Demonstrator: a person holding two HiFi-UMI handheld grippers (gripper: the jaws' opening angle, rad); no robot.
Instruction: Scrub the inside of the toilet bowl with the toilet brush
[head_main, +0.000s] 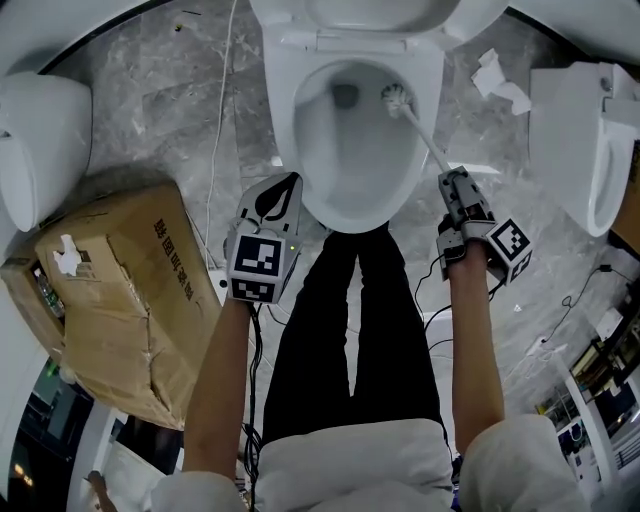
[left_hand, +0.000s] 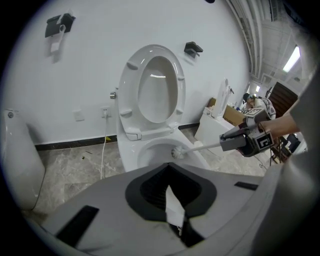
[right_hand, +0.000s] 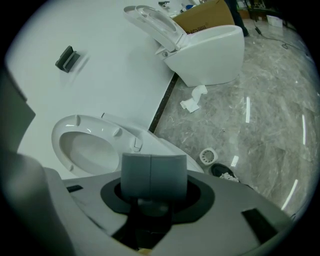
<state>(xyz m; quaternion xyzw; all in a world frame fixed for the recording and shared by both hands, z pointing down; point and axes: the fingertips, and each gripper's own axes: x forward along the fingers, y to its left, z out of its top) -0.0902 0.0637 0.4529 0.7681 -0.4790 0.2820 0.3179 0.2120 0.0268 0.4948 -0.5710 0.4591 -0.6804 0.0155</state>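
Right gripper (head_main: 450, 178) clamped on the end of the brush (head_main: 422, 132) handle, handle slanting up-left from its jaws over the rim, bristle head inside the bowl (head_main: 330, 175) just beside the drain (head_main: 345, 96), left gripper (head_main: 288, 183) jaws together, empty, near the bowl's front rim.

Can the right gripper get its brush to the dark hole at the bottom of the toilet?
Probably yes. The right gripper holds the white long-handled toilet brush, whose bristle head sits beside the dark drain hole in the open white toilet bowl; nothing lies between.
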